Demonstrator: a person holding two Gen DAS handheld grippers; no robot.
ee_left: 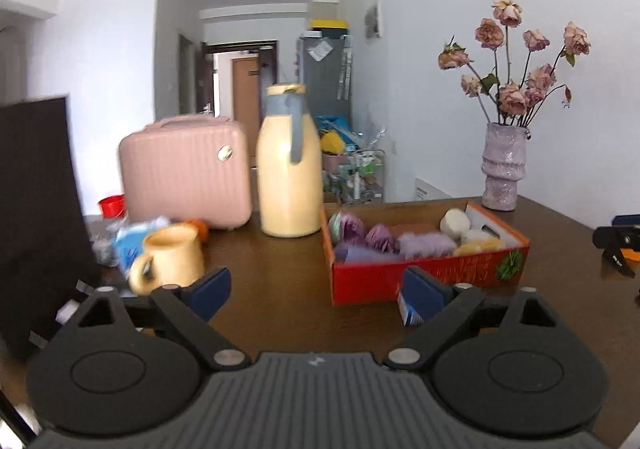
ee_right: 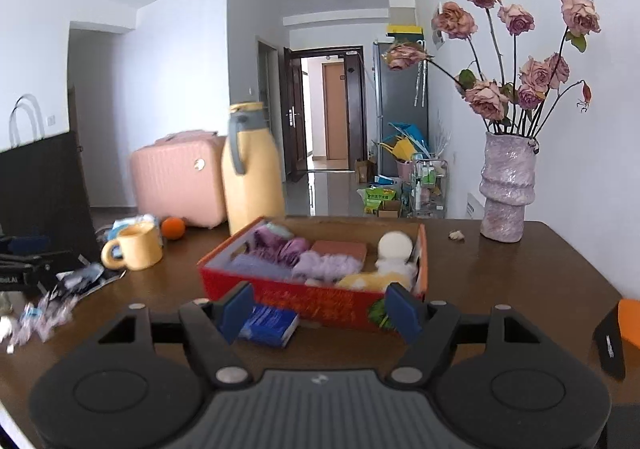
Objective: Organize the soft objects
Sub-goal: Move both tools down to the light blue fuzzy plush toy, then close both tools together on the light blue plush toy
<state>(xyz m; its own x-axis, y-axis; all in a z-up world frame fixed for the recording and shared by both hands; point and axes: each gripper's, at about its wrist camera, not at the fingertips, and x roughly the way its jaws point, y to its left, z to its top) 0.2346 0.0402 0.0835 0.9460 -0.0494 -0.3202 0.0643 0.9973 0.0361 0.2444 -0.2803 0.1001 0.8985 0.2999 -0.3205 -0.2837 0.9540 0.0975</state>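
Both the left tool (ee_left: 316, 295) and right tool (ee_right: 320, 313) hover wide open, empty, above the tabletop (ee_right: 520, 273) before the red box (ee_right: 316, 303) of soft things

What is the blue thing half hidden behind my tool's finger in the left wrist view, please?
Observer: It is a blue packet lying flat on the table, just in front of the red box.
Operator: Is anything loose near the vase?
Observer: Yes, a small pale scrap lies on the table left of the vase, apart from it.
Operator: And the right tool?
Observer: The right tool is open and empty, facing the box.
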